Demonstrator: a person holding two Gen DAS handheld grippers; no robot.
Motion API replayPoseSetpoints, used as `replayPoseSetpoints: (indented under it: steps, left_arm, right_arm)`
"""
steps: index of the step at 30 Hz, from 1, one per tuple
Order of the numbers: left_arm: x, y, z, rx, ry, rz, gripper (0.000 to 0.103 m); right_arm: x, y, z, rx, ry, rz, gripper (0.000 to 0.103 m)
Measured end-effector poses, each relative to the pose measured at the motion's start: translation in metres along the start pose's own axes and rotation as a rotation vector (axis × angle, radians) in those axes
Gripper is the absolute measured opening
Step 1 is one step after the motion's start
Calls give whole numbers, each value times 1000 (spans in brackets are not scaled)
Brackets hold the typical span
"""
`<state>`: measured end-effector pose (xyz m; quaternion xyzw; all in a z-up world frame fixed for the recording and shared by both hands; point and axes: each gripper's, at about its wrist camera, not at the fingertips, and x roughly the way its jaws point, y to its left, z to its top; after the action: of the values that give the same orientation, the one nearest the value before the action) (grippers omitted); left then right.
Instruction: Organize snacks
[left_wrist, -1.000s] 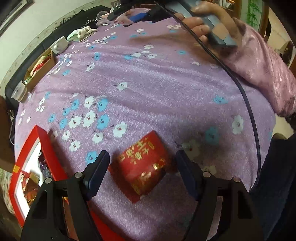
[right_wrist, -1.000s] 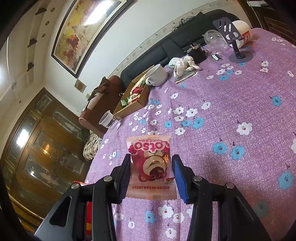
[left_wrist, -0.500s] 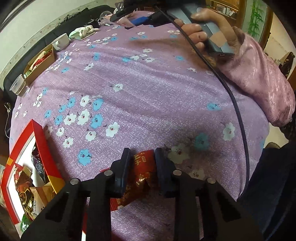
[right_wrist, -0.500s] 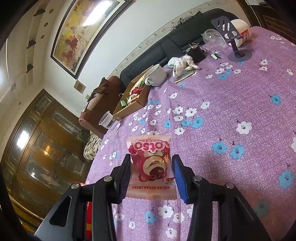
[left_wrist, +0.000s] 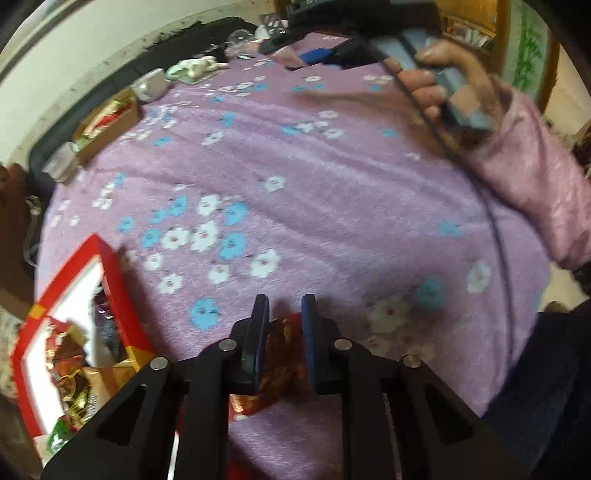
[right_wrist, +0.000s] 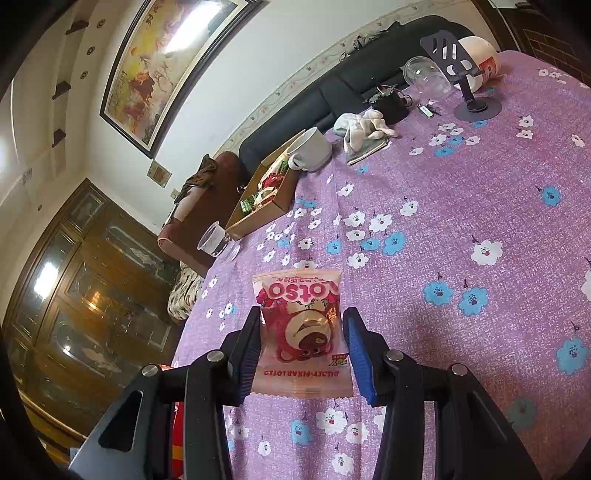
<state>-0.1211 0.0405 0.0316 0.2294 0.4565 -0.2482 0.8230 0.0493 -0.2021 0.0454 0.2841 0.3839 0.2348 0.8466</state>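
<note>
The left gripper (left_wrist: 283, 345) has just squeezed its fingers onto the red snack packet (left_wrist: 280, 363), maybe lifting it off the bench (left_wrist: 332, 206). The red box (left_wrist: 122, 295) is just beside. The right gripper (right_wrist: 301, 354) still holds the pink snack (right_wrist: 301, 332).

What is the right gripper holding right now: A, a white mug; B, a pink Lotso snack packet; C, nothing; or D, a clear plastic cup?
B: the right gripper has its jaws closed on the sides of the pink Lotso snack packet, held above the tablecloth.
</note>
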Motion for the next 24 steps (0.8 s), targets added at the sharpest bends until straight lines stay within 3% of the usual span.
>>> replayPoseSetpoints:
  steps: [2,6,8,14,24]
  left_arm:
    - [3,0,-2,-3,14,31,40]
    - [-8,-5,-6,35,-5,85,50]
    - [-13,-4,-10,33,-2,117,69]
    - [-12,13,-25,-91,25,107,71]
    - [9,4,-8,-75,30,55,68]
  right_arm:
    - [0,0,0,0,1,-3,46]
    - [0,0,0,0,0,-3,46]
    - [0,-1,0,2,2,-1,46]
    - [0,-1,0,-1,-2,-1,46]
    - [1,0,0,-1,1,-3,46]
